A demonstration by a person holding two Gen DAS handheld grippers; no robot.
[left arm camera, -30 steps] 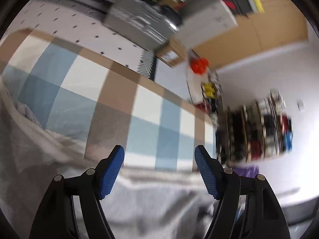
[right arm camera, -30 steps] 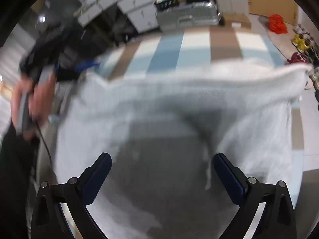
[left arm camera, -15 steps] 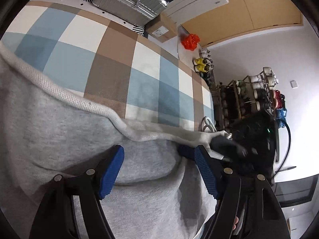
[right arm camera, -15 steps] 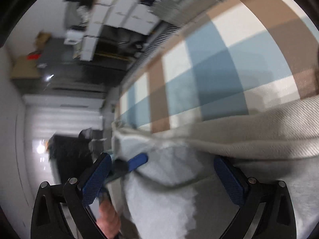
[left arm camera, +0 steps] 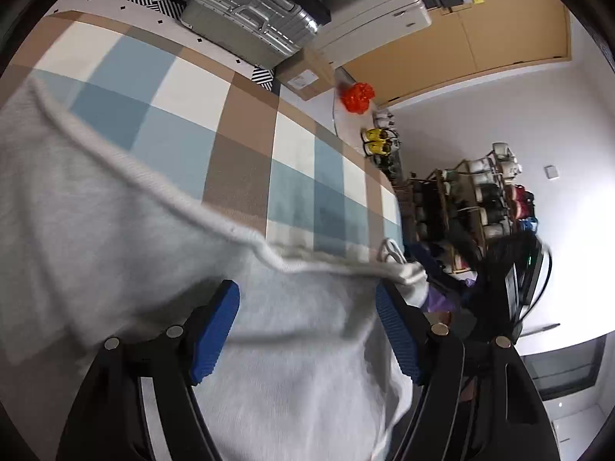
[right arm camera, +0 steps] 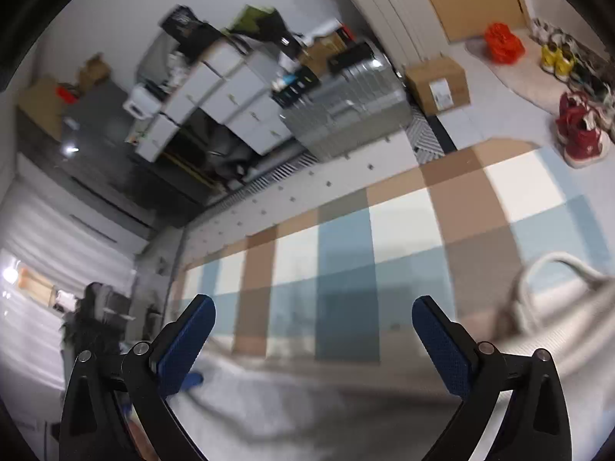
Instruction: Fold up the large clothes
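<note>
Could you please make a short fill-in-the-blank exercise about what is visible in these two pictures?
1. The large garment spread under the left tongs is ____ in colour.
2. The rug on the floor has a ____ pattern of blue, brown and white.
3. The pads of the right tongs are ____ in colour.
4. The plastic bag lying near the wooden door is ____.

Missing words: grey; checked; blue; orange

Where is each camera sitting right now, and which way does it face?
Left wrist: on the left gripper, tilted down over the grey garment toward the checked mat; open jaws show.
Right wrist: on the right gripper, tilted down across the mat toward the suitcase; open jaws show.
Shared: mat, garment, suitcase, orange bag.
</note>
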